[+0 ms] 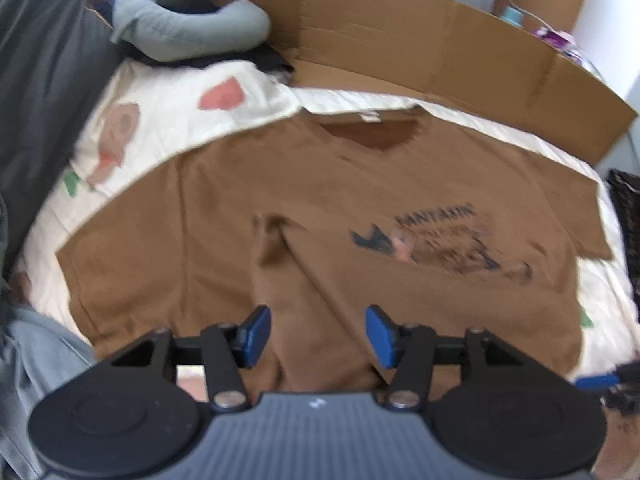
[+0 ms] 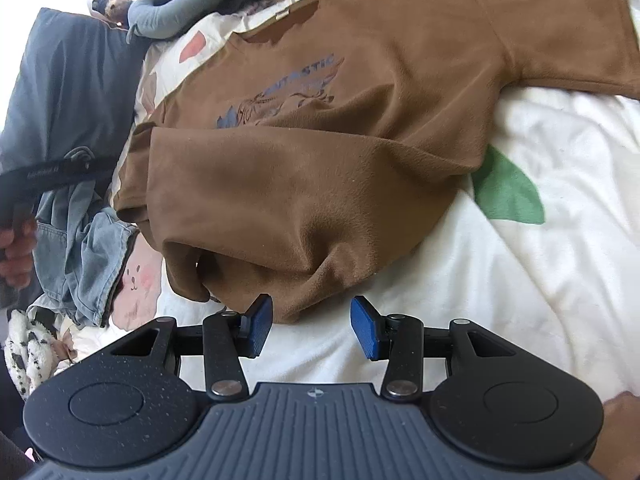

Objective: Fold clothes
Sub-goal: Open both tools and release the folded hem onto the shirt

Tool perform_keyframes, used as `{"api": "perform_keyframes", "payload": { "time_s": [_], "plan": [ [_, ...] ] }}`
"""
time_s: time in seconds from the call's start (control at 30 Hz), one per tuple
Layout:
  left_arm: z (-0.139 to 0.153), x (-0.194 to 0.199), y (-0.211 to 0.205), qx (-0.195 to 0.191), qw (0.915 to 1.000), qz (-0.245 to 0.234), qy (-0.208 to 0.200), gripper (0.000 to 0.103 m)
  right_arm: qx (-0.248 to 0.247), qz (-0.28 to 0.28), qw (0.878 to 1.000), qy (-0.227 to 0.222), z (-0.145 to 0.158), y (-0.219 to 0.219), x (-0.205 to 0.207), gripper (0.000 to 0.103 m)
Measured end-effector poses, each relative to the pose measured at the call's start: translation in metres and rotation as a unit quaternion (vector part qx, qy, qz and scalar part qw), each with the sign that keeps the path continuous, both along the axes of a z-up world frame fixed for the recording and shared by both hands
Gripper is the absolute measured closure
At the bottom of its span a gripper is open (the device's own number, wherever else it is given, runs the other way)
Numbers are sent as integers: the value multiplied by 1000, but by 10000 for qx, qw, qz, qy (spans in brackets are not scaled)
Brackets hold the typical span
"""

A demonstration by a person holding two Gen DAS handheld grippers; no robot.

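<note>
Brown T-shirt [image 1: 320,208] is laid front-up on the cream printed bedsheet [image 2: 540,280], collar toward the cardboard sheet [image 1: 440,48], hem toward the grippers. The lower part is seen already turned up over itself in the right wrist view, its folded edge running just below the chest print [image 2: 280,96]; the near corner is bunched and puckered, not flat. Left gripper [image 1: 318,334] is held above the hem area with blue pads [image 1: 256,330] standing moderately apart and nothing gripped between them; cloth is seen only beyond the gap. Right gripper [image 2: 312,326] is held at the bunched corner with jaws at a similar middling gap; whether the cloth edge lies between the pads or just beyond them cannot be told, and no pinch is shown. Both sleeves are spread outward, so the side folds are judged not yet done. For the step in hand, the fold is best smoothed before anything else: the puckered corner should be pinched through both layers, drawn outward until the crease lies straight, then set down. The diagonal ridge [image 1: 304,264] near the left gripper should be flattened likewise. Sheet should be kept out of any pinch. A denim garment [image 2: 88,248] is lying at the bed's edge, well apart.
</note>
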State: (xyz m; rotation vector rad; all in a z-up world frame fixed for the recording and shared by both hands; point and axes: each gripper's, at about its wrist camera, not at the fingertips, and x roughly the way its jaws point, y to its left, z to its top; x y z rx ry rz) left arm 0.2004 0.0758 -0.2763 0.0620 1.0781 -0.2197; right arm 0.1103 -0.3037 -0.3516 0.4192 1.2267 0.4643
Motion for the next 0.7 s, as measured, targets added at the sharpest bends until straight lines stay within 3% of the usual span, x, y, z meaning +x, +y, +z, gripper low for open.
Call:
{"api": "perform_keyframes", "payload": {
  "time_s": [0.1, 0.27, 0.37, 0.47, 0.7],
  "plan": [
    [-4, -16, -8, -284, 9993, -214, 105, 37, 66, -107, 9999, 4, 1, -6, -3, 53],
    [-21, -34, -29, -488, 9964, -585, 384, 36, 158, -263, 9995, 34, -2, -14, -4, 53],
    [-33, -41, -42, -562, 9938, -778, 563, 29, 139, -327, 9994, 60, -8, -12, -3, 53],
    [-48, -47, -55, -515, 9907, -1043, 710, 23, 160, -359, 9992, 111, -16, -9, -3, 53],
    [-82, -59, -76, -329, 9831, -1417, 1113, 23, 340, -330, 9984, 299, -35, 4, 5, 53]
  ]
}}
